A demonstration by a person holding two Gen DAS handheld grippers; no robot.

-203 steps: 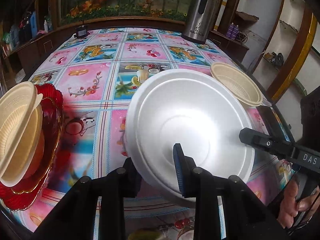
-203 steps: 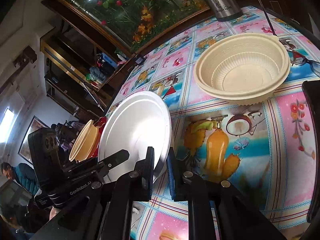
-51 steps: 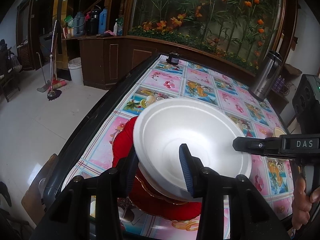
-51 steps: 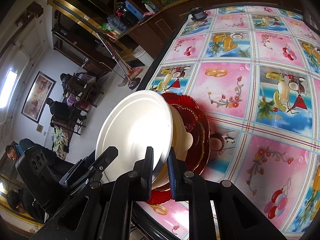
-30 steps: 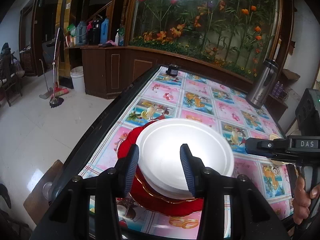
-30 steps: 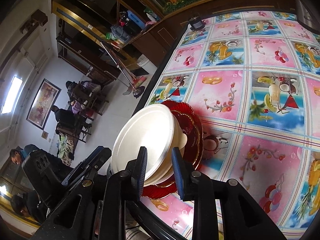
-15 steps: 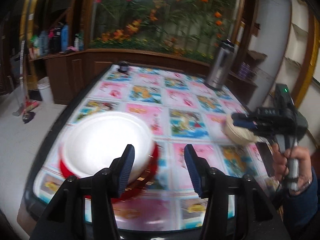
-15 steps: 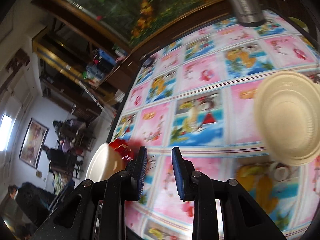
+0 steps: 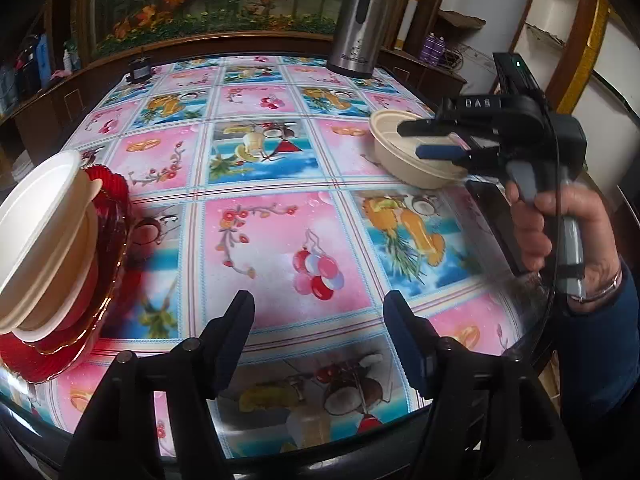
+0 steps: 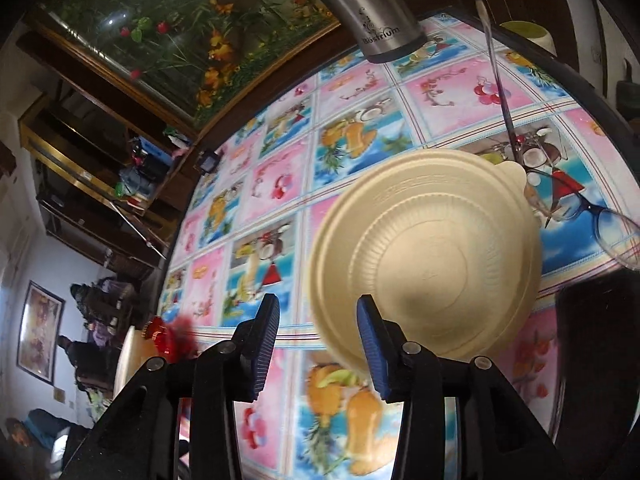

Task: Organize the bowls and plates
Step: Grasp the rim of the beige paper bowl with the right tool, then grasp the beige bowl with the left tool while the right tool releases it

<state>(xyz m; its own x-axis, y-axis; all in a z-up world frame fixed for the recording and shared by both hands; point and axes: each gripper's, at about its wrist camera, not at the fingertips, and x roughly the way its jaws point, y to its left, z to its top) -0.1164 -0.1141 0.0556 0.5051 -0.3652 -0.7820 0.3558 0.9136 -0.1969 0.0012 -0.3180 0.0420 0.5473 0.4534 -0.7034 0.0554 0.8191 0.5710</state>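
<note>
We see the left gripper (image 9: pixel 318 318) over the patterned desk (image 9: pixel 280 240), its jaws opening with nothing between them. The right gripper (image 10: pixel 318 320) sits just before the cream bowl (image 10: pixel 432 256), its jaws also opening and empty; in the left wrist view its fingers hover at the bowl's rim, held by a hand (image 9: pixel 560 232). At the desk's left edge a white foam plate (image 9: pixel 36 208) tops cream bowls stacked on a red plate (image 9: pixel 112 208). Eyeglasses (image 10: pixel 580 208) lie beside the cream bowl, and a steel flask (image 9: pixel 358 28) stands at the far end.
</note>
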